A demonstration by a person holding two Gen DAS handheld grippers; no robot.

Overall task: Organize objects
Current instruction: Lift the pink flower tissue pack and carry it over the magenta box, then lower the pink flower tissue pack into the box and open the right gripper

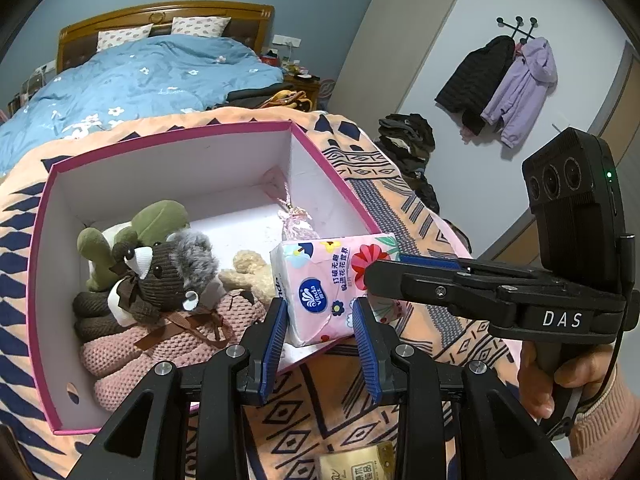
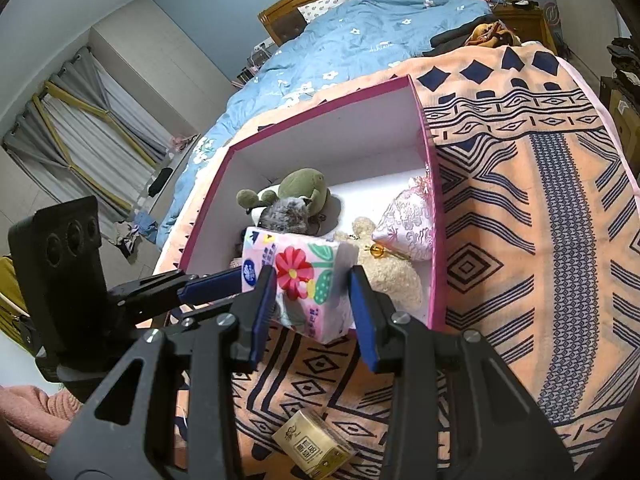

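A pink flowered tissue pack [image 1: 328, 284] is held over the near rim of a pink-edged white box [image 1: 168, 140]. My left gripper [image 1: 320, 316] and my right gripper [image 2: 312, 286] each have their blue pads against the pack's sides. It also shows in the right wrist view [image 2: 296, 276], over the box [image 2: 320, 100]. The right gripper reaches in from the right in the left wrist view [image 1: 384, 268]. Inside the box lie a brown bear toy [image 1: 160, 276], a green plush [image 1: 156, 220], a cream plush [image 2: 384, 268] and a pink satin pouch [image 2: 408, 224].
The box stands on a table with an orange patterned cloth [image 2: 520, 200]. A small yellow tissue pack [image 2: 312, 444] lies on the cloth near me. A bed with a blue quilt [image 1: 132, 76] is behind. Coats [image 1: 504, 84] hang on the right wall.
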